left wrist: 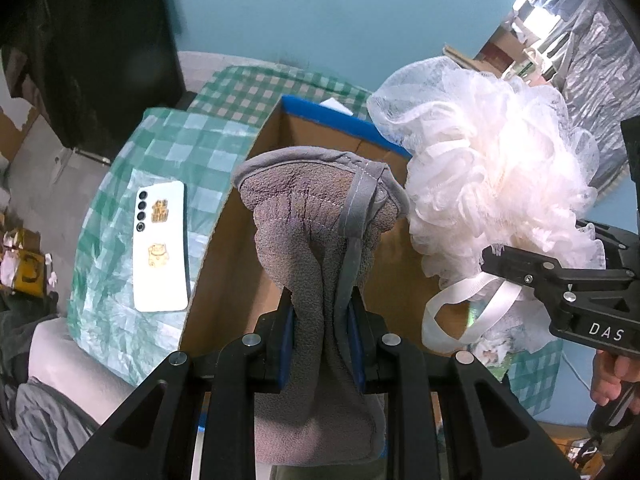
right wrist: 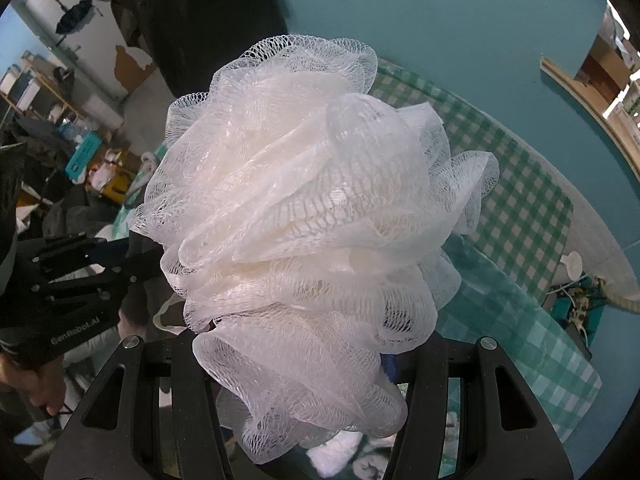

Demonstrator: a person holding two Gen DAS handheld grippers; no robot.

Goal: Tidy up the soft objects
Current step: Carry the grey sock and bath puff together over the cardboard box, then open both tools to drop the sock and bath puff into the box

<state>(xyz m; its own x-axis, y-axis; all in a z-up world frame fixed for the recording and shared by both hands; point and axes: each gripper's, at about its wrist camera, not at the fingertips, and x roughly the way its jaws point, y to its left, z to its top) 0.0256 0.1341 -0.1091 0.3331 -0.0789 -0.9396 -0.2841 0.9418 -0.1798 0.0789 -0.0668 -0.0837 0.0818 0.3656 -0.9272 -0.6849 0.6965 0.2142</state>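
Observation:
My left gripper is shut on a grey fleece cloth with a grey trim strap, held up above an open cardboard box with a blue taped rim. My right gripper is shut on a white mesh bath pouf, which fills most of the right wrist view. The pouf and its white ribbon loop show in the left wrist view, to the right of the cloth, with the right gripper coming in from the right edge. The left gripper shows at the left of the right wrist view.
A white phone lies face down on the green checked tablecloth, left of the box. The cloth-covered table extends to the right under the pouf. A teal wall is behind; clutter lies on the floor at left.

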